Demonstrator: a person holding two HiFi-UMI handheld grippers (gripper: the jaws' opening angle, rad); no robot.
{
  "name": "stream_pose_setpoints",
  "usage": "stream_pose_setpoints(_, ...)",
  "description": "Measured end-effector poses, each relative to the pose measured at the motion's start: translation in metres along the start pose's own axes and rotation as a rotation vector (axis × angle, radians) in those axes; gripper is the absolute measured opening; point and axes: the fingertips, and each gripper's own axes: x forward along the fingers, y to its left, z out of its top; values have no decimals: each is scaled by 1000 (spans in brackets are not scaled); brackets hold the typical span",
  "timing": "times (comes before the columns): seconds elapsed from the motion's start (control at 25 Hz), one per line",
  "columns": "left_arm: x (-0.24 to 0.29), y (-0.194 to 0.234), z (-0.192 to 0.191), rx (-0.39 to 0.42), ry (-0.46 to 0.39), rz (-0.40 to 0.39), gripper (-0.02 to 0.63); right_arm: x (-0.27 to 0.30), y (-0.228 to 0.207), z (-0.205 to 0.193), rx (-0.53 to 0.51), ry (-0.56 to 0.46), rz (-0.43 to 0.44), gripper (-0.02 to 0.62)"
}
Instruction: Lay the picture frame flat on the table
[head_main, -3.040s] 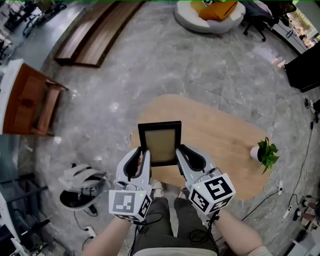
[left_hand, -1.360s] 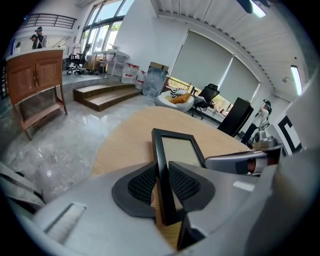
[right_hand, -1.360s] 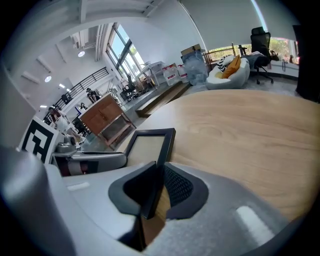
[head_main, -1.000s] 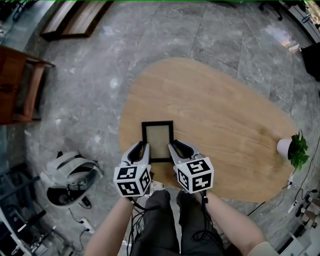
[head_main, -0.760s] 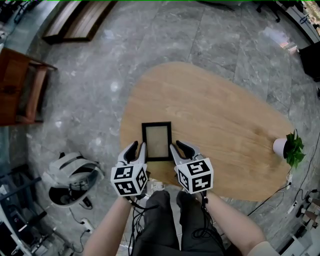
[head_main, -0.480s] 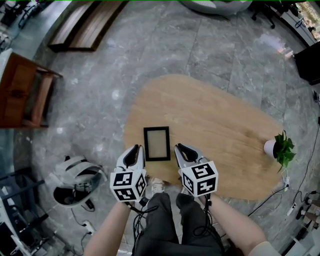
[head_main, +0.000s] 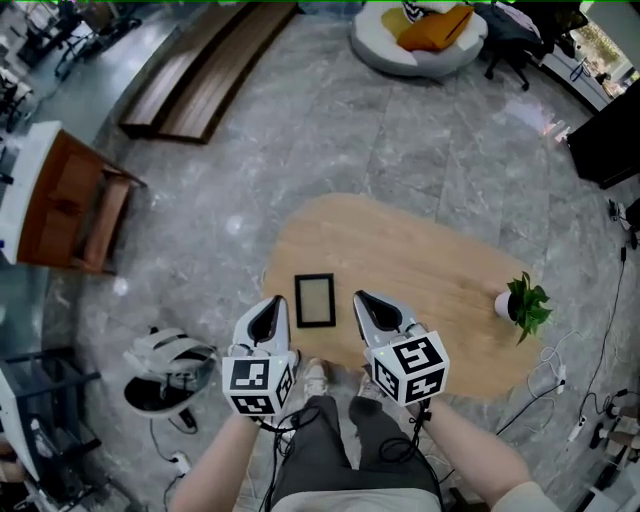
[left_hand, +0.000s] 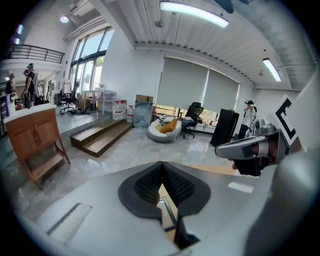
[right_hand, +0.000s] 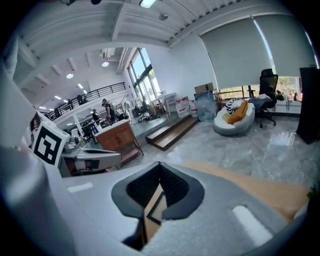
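Black picture frame (head_main: 315, 299) (flat) beyond jaws

A potted plant (head_main: 524, 303), wooden cabinet (head_main: 70, 205) and beanbag (head_main: 425, 40) stand well apart.

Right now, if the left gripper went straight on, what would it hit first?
Probably nothing near: the left gripper points past the picture frame, over the table edge toward open floor; height is unclear.

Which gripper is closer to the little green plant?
Right. The right gripper sits just right of the picture frame, toward the plant. The left gripper is left of the frame, farther from the plant.
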Motion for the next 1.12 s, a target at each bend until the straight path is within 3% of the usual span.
stream_pose_setpoints(0.2, -41, -18, 68, 75, -85, -16, 18, -49, 29, 69, -38, -101, 15, 3)
stream_pose_setpoints(0.64, -138, -59, 183, 172, -296, -60, 18, -157, 91, 182, -118, -324, 44, 2)
stream_pose_setpoints(1.12, -219, -117, 250, 284, -471, -111, 18, -258, 136, 241, -221, -484, 54, 2)
